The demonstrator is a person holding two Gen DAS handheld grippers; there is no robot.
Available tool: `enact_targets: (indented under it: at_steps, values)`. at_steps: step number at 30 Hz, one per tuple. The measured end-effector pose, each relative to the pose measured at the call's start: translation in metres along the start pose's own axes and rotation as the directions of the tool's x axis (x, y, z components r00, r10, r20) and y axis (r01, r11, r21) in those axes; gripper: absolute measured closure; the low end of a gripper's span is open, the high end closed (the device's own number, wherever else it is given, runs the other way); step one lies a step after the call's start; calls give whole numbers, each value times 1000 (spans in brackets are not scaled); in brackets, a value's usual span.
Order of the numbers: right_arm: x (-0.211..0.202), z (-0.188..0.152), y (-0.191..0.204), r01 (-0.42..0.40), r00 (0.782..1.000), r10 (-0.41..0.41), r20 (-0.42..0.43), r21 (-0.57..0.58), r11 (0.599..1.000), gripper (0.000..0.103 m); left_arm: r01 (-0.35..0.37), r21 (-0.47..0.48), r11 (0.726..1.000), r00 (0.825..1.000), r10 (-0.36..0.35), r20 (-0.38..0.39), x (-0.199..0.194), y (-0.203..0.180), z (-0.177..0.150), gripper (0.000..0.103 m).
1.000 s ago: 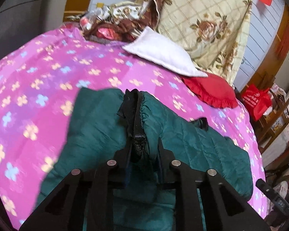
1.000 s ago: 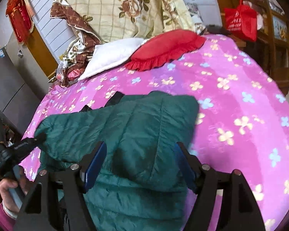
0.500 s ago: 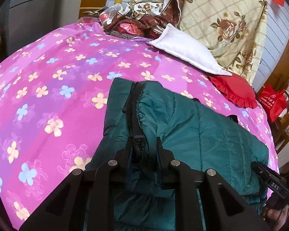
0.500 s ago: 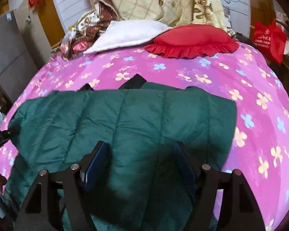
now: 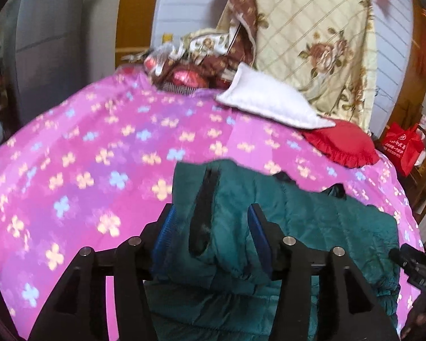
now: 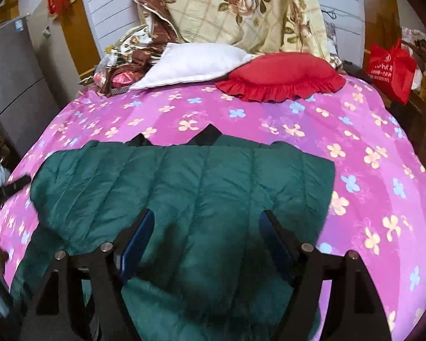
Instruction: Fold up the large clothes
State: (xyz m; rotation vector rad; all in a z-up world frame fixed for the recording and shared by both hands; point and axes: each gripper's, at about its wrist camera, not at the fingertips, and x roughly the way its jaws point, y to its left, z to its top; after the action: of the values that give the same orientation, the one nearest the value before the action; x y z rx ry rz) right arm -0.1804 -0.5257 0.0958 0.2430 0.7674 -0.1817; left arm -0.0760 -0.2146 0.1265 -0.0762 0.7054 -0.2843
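A dark green quilted jacket point(image 6: 184, 187) lies near the front edge of a bed, folded into a rough rectangle, so the folding looks well along; tidying or a last fold may remain. Nearest the jacket's left end, the left gripper point(image 5: 210, 233) is opening, its blue pads standing clear either side of a cuff with a black elastic band point(image 5: 204, 207), no longer pinching it. Over the jacket's middle, the right gripper point(image 6: 204, 238) spreads wide and is opening too, holding nothing. The jacket is puffy, slightly glossy, stitched in vertical channels. Around it spreads a smooth pink bedspread point(image 6: 355, 130) printed with pale flowers. Beyond the jacket sit a white pillow point(image 6: 196, 62) and a frilled red cushion point(image 6: 281, 76). Farthest back hangs a cream rose-print quilt point(image 6: 241, 8).
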Motion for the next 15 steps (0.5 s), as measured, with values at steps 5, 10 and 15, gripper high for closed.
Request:
enact_targets:
  at_steps: [5,10,15]
  values:
    - [-9,-12,4,18,1000,-18,-12,-27,999,23,17,27,999,1000,-17,-3,1,-11,-1,68]
    - [10,-26,8,39,998,-40,-50,-35,999,23,4,56,998,999,-2,-41,16,-22,-13,68]
    - [34,-29,11,38,995,-43,-85,-53,998,20,-30,84,996,995,38,-90,39,-30,-23,68]
